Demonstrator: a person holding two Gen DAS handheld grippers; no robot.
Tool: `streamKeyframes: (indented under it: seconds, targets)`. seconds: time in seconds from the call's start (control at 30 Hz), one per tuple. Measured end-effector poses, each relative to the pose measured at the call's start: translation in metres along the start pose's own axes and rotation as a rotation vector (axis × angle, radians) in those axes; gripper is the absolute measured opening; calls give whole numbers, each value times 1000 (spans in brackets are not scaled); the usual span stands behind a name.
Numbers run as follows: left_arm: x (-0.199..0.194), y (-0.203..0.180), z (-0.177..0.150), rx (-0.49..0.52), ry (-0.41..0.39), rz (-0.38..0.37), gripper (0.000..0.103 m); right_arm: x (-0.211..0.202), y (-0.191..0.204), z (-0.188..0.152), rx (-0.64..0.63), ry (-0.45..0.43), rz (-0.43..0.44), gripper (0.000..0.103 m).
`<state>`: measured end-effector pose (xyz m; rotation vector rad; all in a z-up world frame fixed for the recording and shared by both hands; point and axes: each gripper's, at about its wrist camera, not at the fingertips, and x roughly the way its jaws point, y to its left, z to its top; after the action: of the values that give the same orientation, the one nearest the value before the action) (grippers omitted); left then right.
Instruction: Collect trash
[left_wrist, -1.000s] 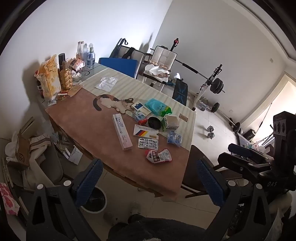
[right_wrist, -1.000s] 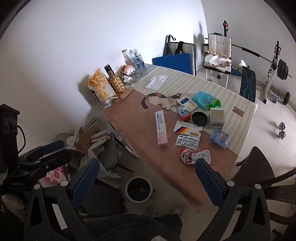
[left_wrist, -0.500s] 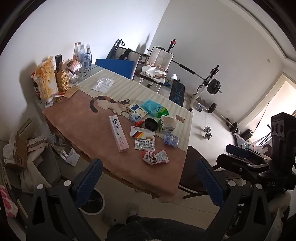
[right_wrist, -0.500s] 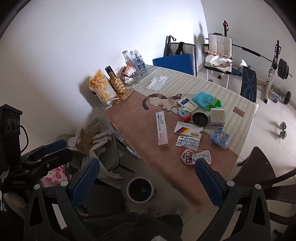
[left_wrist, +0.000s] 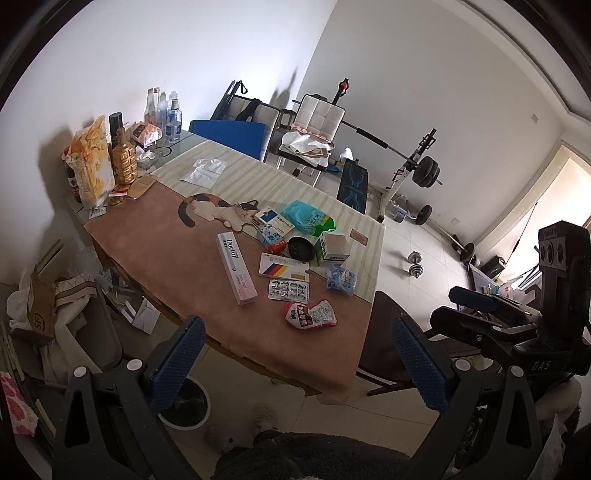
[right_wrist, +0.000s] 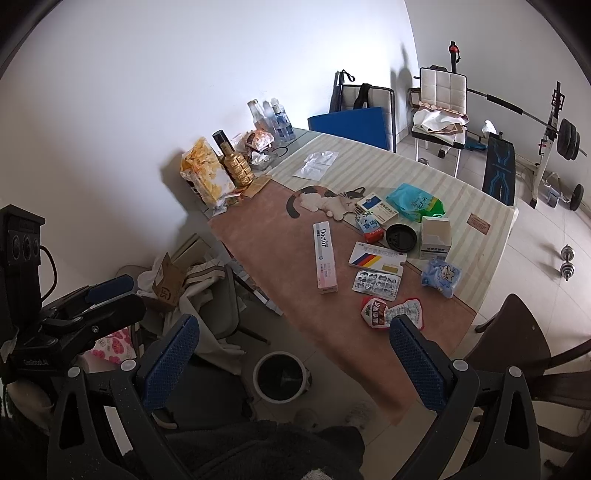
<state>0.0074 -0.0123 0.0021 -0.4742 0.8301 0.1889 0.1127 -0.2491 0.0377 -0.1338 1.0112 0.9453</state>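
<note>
- Room: white walls, weight bench at 2 o'clock.
- desk (left_wrist: 155, 236): litter clustered at its near right end.
- bin (right_wrist: 280, 376): on the floor at 6 o'clock, below the desk edge.
- left claw (left_wrist: 295, 363), right claw (right_wrist: 291, 363): both spread, empty, well above the desk.
- wrapper (right_wrist: 391, 314): nearest litter, just beside the right claw's right finger, at 12 o'clock; long axis crosswise.

Crumpled red wrapper (left_wrist: 309, 314) near table edge (left_wrist: 280, 373)

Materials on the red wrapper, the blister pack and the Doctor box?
Red wrapper: looks like thin glossy plastic film, crumpled, with a shiny pale inside. Blister pack: likely foil-backed plastic, silvery with rows of raised pockets. Doctor box: seems to be matte printed cardboard, with crisp straight edges.
</note>
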Motion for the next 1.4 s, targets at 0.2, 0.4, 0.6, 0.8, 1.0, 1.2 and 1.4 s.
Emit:
streamKeyframes:
  seconds: [0.2,0.4,0.6,0.8,1.0,1.2,1.4]
  targets:
    - [0,1,3,0,1,0,103,2,2,2,-8,5,6,103]
    - [0,0,2,1,1,0,103,1,3,3,-10,5,6,103]
    - [-3,1,5,4,2,-2,103,1,3,2,-9,4,7,103]
    - [-2,-1,3,2,0,-1,103,0,3,2,-8,3,8,103]
    - [-3,0,4,4,0,2,103,0,3,1,-7,3,8,103]
    - [-3,0,5,4,1,1,103,0,2,1,-7,1,9,103]
    - [-3,0,4,4,-1,1,103,-1,2,1,-6,1,10,103]
